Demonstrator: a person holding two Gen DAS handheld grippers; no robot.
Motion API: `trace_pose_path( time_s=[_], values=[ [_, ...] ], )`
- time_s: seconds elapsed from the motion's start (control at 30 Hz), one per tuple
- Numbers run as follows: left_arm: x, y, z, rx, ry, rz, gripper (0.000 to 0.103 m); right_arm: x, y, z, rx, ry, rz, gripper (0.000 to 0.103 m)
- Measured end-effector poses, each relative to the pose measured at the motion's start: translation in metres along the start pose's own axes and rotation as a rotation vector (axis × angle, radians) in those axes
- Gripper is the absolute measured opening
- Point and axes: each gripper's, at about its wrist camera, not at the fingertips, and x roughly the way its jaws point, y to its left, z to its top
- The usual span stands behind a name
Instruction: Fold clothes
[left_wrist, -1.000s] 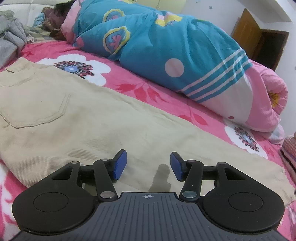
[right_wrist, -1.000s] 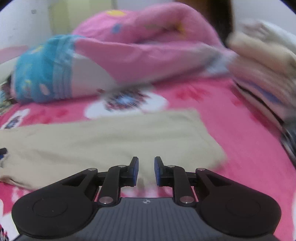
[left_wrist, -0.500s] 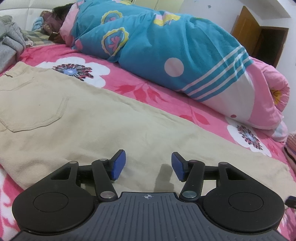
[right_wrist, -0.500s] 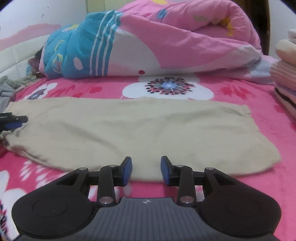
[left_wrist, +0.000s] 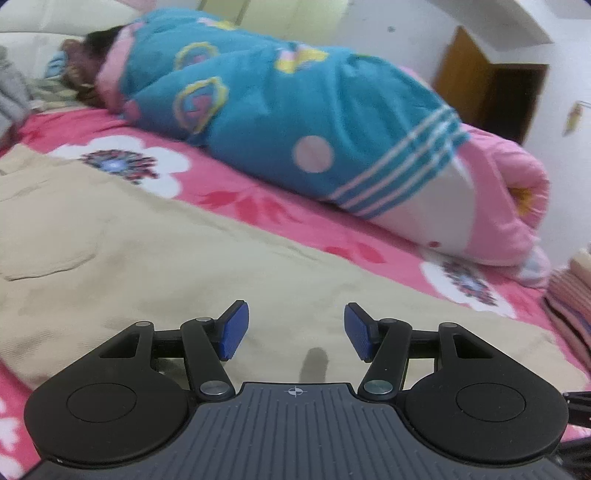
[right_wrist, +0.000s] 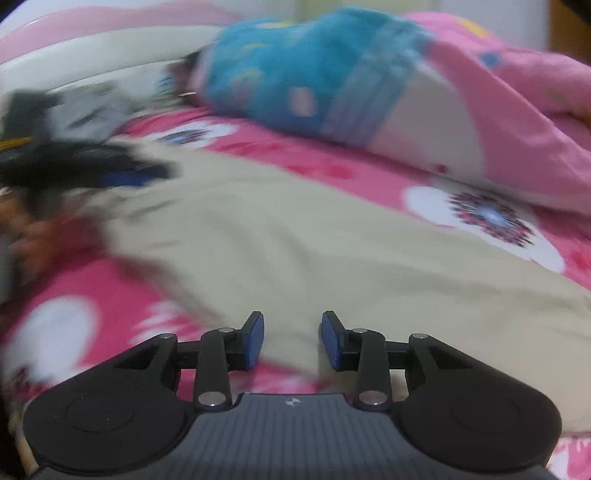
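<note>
Right tool (right_wrist: 291, 341) swung toward the trousers' (right_wrist: 295, 243) near edge | jaws closing, holding nothing | left tool (left_wrist: 293, 330) open, empty above trousers | bed (left_wrist: 258, 206).

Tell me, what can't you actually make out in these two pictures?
- Left wrist view: the beige trousers run off the left edge, so the waistband is cut off.
- Right wrist view: motion blur smears the dark shape at far left; likely the other tongs, not certain.
- Right wrist view: the right tongs are closing over the trousers' near edge; blur hides any contact.
</note>
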Motion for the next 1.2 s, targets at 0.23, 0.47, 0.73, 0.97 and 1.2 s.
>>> trace_pose_path(
  time_s=[0.23,0.47,0.73,0.97,1.2],
  values=[
    [-0.002,-0.021,-0.007,0.087,0.016,-0.082,0.058,0.020,-0.012,0.036,0.013,-0.095,0.013,0.033],
    [0.006,-0.022,-0.009,0.108,0.064,-0.086,0.058,0.020,0.052,0.001,-0.232,-0.020,0.102,0.019],
    [0.009,-0.026,-0.015,0.156,0.100,-0.055,0.058,-0.023,-0.065,0.002,0.135,-0.069,-0.008,0.020],
    [0.013,-0.029,-0.015,0.165,0.104,-0.038,0.058,-0.009,-0.158,-0.040,0.305,0.003,-0.308,0.020],
    [0.015,-0.030,-0.016,0.168,0.104,-0.036,0.058,-0.075,-0.145,-0.070,0.367,0.009,-0.296,0.021]
  ],
)
